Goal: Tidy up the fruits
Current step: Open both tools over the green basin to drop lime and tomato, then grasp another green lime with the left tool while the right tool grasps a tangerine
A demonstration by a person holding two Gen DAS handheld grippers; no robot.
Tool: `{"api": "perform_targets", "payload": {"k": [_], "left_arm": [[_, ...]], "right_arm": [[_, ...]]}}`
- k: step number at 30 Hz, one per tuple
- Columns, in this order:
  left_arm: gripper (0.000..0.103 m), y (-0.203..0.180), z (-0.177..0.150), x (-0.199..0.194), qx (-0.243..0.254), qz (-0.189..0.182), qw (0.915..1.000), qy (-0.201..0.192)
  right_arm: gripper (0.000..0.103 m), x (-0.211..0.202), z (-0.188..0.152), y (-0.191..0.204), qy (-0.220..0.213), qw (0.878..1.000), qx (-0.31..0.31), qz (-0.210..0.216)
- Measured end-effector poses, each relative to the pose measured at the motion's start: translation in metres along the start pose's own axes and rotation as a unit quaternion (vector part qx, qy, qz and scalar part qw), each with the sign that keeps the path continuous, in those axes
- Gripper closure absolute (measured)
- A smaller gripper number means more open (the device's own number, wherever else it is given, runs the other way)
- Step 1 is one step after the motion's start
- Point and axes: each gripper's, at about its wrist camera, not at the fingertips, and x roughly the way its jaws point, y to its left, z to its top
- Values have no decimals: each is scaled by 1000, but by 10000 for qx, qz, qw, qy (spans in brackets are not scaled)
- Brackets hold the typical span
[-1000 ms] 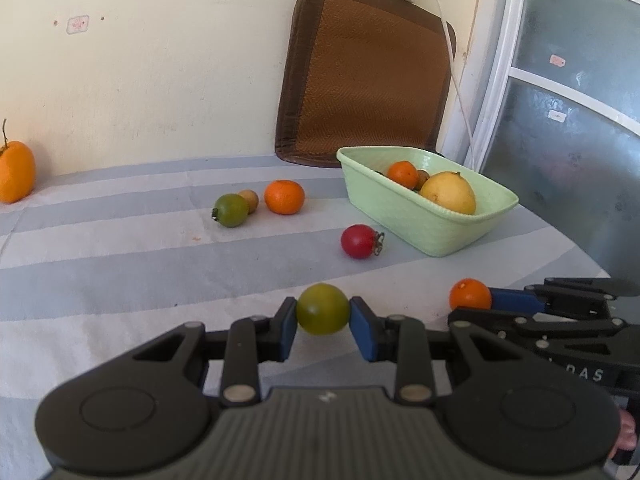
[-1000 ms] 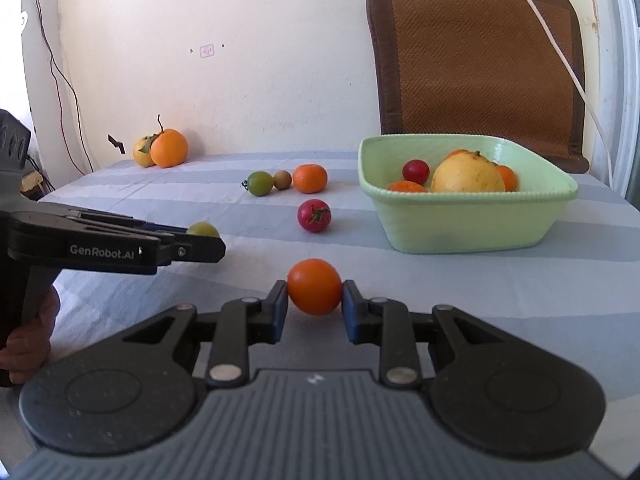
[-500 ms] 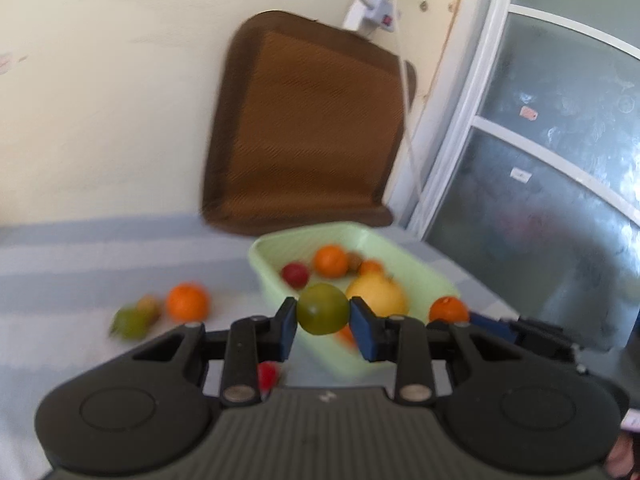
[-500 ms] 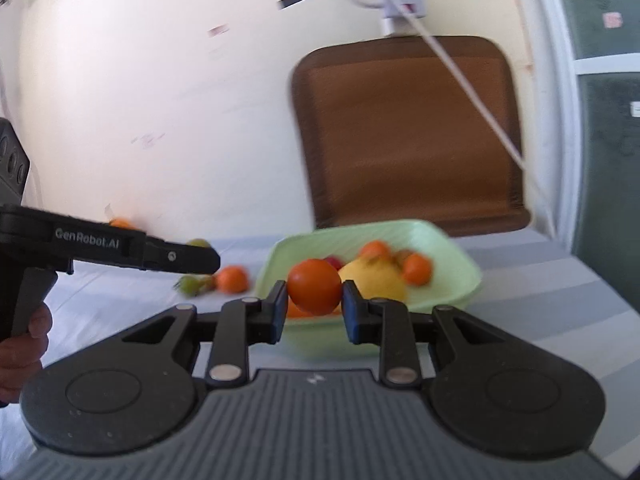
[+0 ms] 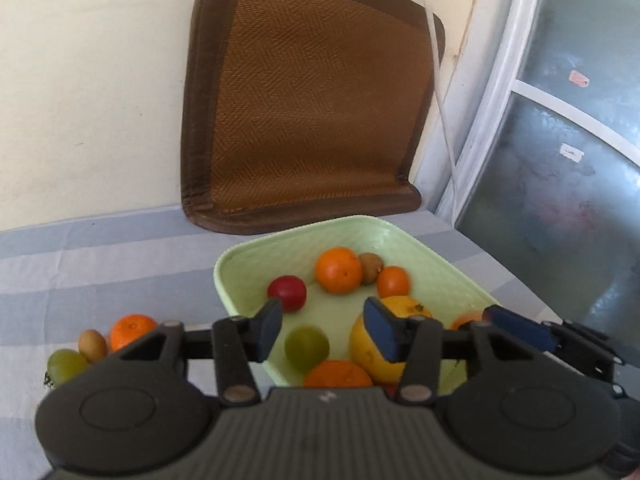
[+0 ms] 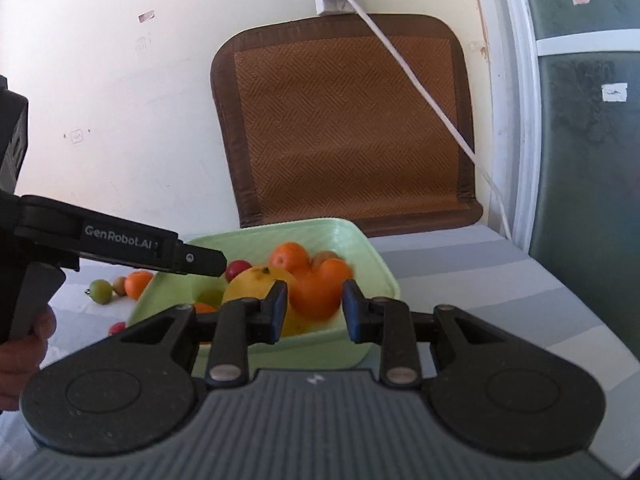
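Both tools hang over the green basin [image 5: 436, 276] with jaws spread and empty: below the left tool [image 5: 323, 330] a green fruit [image 5: 306, 349] lies in the basin, and between the right tool's [image 6: 314, 309] jaws a blurred orange [image 6: 320, 292] sits free above it.

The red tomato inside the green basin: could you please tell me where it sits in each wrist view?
Left wrist view: the red tomato lies in the green basin, just above the left jaw.
Right wrist view: the same tomato peeks out beside the tip of the left gripper.
Shared landmark: the large yellow citrus.
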Motion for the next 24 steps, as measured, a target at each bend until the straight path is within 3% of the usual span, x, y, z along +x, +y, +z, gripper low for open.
{"api": "perform_targets", "payload": {"k": [1,2,3,9,13,18,20,24], "left_arm": [[56,0,0,-4,4,-33,10000,-32],[55,0,0,-9,27,-59,9999,-87],[52,0,-1,-17,65,-53,9998,-174],[48,21,-24,-80,84,79,9973,-721],[48,58,-51,-117,-16,574,9944,-885],[49,108,-80,-133,-280,1456,9867,-664],[49,118,-86,-134,-335,1596,9845,-638],[49,126,-93,-131,-436,1581,9843,-654]], "right_arm": [[64,-1,0,0,-10,10000,9,-37],[51,-5,0,1,-72,9999,42,-56],[49,-9,0,2,-165,9998,93,-66],[49,-33,2,19,-516,9984,225,108],[50,-43,-1,43,-602,9975,98,354],[57,-39,-9,80,-407,9960,-298,737],[64,-31,-11,96,-227,9947,-464,887],[65,-13,-5,123,22,9896,-892,1124]]}}
